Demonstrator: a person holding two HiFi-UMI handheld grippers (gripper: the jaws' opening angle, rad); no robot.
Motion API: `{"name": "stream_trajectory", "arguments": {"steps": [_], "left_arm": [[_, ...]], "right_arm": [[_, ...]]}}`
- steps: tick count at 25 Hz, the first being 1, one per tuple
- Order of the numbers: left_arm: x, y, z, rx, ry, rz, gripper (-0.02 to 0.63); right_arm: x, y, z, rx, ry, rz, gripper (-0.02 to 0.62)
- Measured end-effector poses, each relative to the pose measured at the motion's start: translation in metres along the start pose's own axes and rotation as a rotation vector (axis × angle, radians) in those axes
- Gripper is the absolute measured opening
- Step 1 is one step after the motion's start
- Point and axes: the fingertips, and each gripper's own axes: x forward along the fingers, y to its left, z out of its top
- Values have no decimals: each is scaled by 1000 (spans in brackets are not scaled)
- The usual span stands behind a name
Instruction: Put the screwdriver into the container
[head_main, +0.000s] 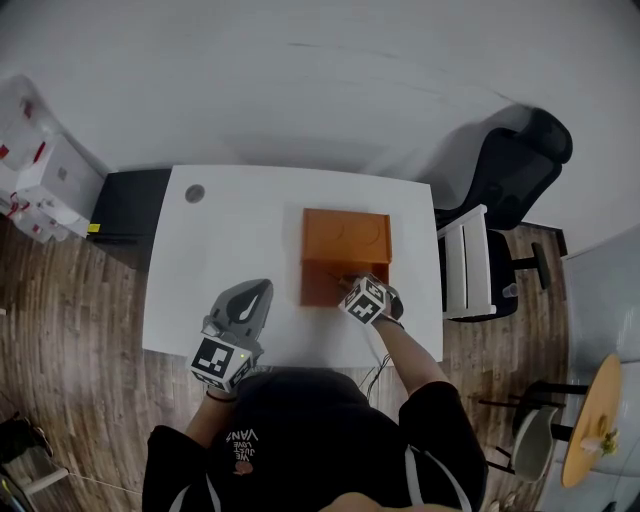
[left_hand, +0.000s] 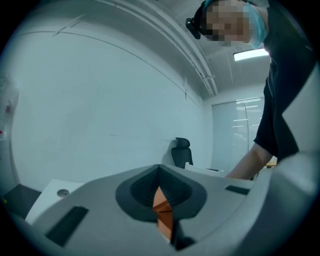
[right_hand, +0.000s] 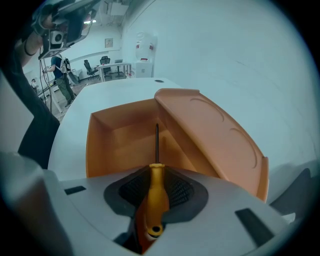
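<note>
Right now you have two grippers in play, one screwdriver (right_hand: 156, 192), one container (head_main: 318, 283) and one white table (head_main: 250, 240).

Your right gripper (head_main: 347, 287) is clenched on the screwdriver. In the right gripper view, its yellow handle sits squarely between the ribbed pads (right_hand: 175, 189), with the butt end towards the camera. The thin dark shaft sticks out past the jaw tips, pointing away from you. That shaft hangs over the open orange container, aimed at the inside of the box. Whether the tip touches the floor or a wall, you cannot tell.

The container has a single lid (right_hand: 215, 140). It stands flung back and tilted along the right of that view, still joined to the box.

Your left gripper (head_main: 262, 288) rests low over the near table edge, well apart from the container and pointing roughly level. Its jaws are drawn together with nothing between them. Only a sliver of the orange box shows through the slit below the tips.

One black office chair (head_main: 520, 170) stands off the table's far right corner.
</note>
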Motion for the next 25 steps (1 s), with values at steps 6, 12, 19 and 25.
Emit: {"name": "stream_trajectory", "arguments": {"steps": [6,12,19,25], "left_arm": [[0,0,1,-4,1,8,14],[0,0,-2,2,9,0,14],[1,0,-2,2,11,2,14],[-1,0,-4,-1,11,3,14]], "right_arm": [[1,0,0,0,-4,12,94],[2,0,1,14,-11,28,94],[1,-2,0,37,-2,44,97],[1,-2,-1,44,7,49,106]]}}
